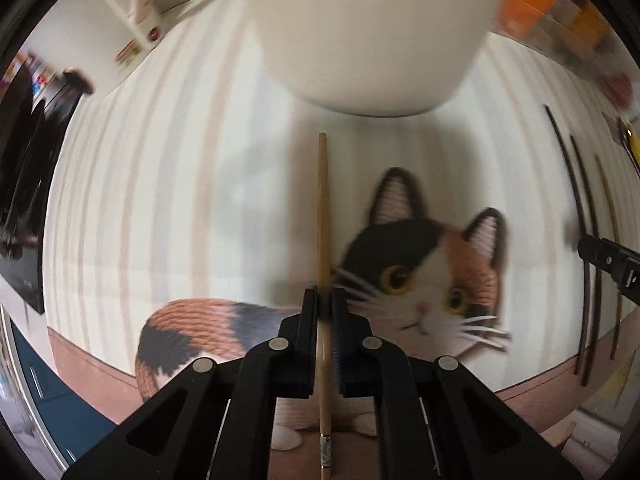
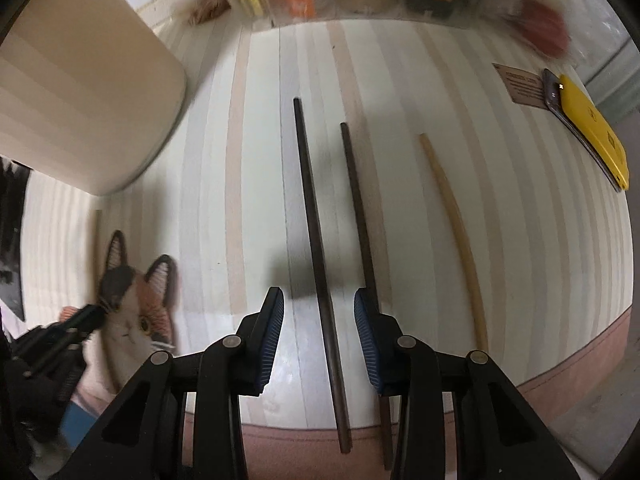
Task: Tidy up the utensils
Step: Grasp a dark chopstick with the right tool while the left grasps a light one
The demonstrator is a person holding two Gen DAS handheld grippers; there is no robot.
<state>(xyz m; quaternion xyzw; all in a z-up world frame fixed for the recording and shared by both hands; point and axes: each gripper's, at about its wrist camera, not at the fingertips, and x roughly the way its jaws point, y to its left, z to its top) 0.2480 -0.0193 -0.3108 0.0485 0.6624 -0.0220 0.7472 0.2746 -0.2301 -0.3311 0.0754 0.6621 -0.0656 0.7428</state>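
Left wrist view: my left gripper [image 1: 325, 300] is clamped on a light wooden chopstick [image 1: 322, 216], pads pressed to both sides of it.
Light chopstick look: pale tan, slim, tapering, with a patterned band near its lower end; it lies on the striped mat [image 1: 160, 200] just beside the calico cat picture [image 1: 424, 276].
Cream container [image 1: 372, 36]: stands past the chopstick's far tip.
Right wrist view: my right gripper [image 2: 319, 344] is partly open, straddling a dark chopstick [image 2: 316, 248]; I see gaps on both sides, so nothing is gripped.
Second dark chopstick [image 2: 358, 208]: lies just right of the first, passing under the right pad.
Tan chopstick [image 2: 460, 232]: further right, apart from the dark pair.
Yellow device [image 2: 592, 128]: near the mat's right edge.
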